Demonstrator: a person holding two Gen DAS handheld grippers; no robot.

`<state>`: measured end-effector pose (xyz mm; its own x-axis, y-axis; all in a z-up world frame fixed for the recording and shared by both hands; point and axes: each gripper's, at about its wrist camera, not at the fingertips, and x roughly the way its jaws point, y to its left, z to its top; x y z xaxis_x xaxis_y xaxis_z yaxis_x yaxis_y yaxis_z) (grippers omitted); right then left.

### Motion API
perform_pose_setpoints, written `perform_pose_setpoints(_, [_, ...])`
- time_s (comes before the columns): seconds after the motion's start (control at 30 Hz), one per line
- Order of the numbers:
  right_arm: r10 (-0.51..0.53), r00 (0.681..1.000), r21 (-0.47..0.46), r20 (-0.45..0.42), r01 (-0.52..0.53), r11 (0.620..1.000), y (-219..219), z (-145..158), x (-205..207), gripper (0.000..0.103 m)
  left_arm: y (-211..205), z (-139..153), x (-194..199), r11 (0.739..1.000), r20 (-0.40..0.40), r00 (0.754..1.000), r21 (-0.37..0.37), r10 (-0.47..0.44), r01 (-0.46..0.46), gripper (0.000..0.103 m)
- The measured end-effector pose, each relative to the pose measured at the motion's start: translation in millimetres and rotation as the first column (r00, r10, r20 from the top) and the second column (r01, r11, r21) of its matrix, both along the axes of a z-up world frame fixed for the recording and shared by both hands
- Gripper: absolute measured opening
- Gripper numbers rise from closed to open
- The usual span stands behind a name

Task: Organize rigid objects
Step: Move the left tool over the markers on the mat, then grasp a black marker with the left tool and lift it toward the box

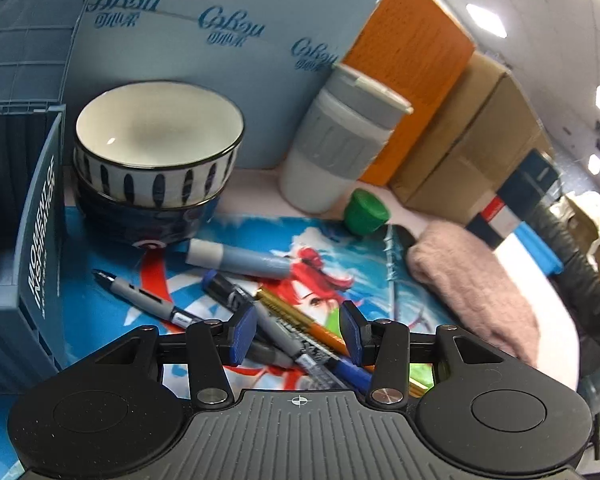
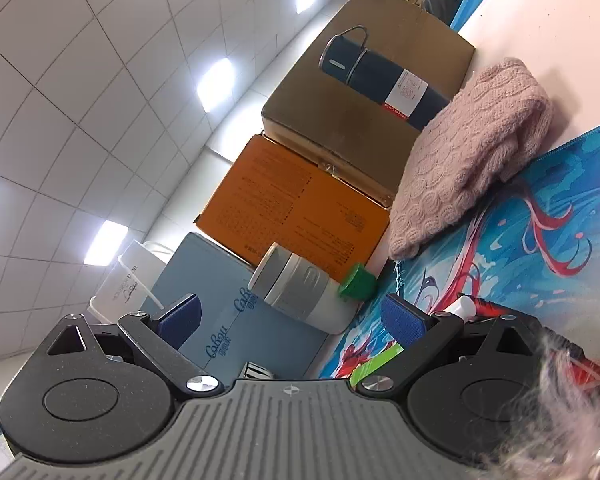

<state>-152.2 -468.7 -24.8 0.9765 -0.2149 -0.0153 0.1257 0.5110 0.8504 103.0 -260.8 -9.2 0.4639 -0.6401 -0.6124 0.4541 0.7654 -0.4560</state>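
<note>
A heap of pens and markers lies on the picture mat (image 1: 100, 312): a grey marker (image 1: 278, 330), a gold-and-orange pen (image 1: 300, 320), a blue pen (image 1: 352, 372), a black marker (image 1: 224, 288), a grey pen (image 1: 148, 296) and a blue-grey marker (image 1: 236, 258). My left gripper (image 1: 299, 333) hangs low over the heap, jaws partly apart. The grey marker and the orange pen lie between its blue pads (image 1: 244, 334), which do not visibly press them. My right gripper (image 2: 292, 320), rolled on its side, is wide open and holds nothing.
Two stacked bowls (image 1: 160, 152), a white-grey tumbler (image 1: 336, 148) and a green cap (image 1: 366, 210) stand behind the pens. A blue crate (image 1: 20, 240) is at the left, a pink knit piece (image 1: 476, 288) at the right. Boxes (image 2: 300, 208) and a dark flask (image 2: 384, 80) line the back.
</note>
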Motion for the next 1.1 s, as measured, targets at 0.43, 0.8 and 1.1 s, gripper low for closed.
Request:
perform_pose_setpoints(0.43, [0.016, 1.000, -0.025, -0.016, -0.016, 1.000, 4, 1, 3, 0.097, -14, -15, 16, 0.996, -0.016, 0.999, 0.078, 0.045, -0.044, 0.022])
perform_pose_setpoints(0.8, [0.022, 0.999, -0.035, -0.041, -0.023, 0.999, 4, -1, 7, 0.097, 5, -2, 3, 1.000, 0.031, 1.000, -0.030, -0.002, 0.003, 0.008])
perform_pose_setpoints(1.1, [0.074, 0.993, -0.110, -0.089, -0.084, 0.990, 12, 0, 19, 0.097, 41, 22, -24, 0.976, 0.128, 0.986, -0.178, -0.105, 0.127, 0.008])
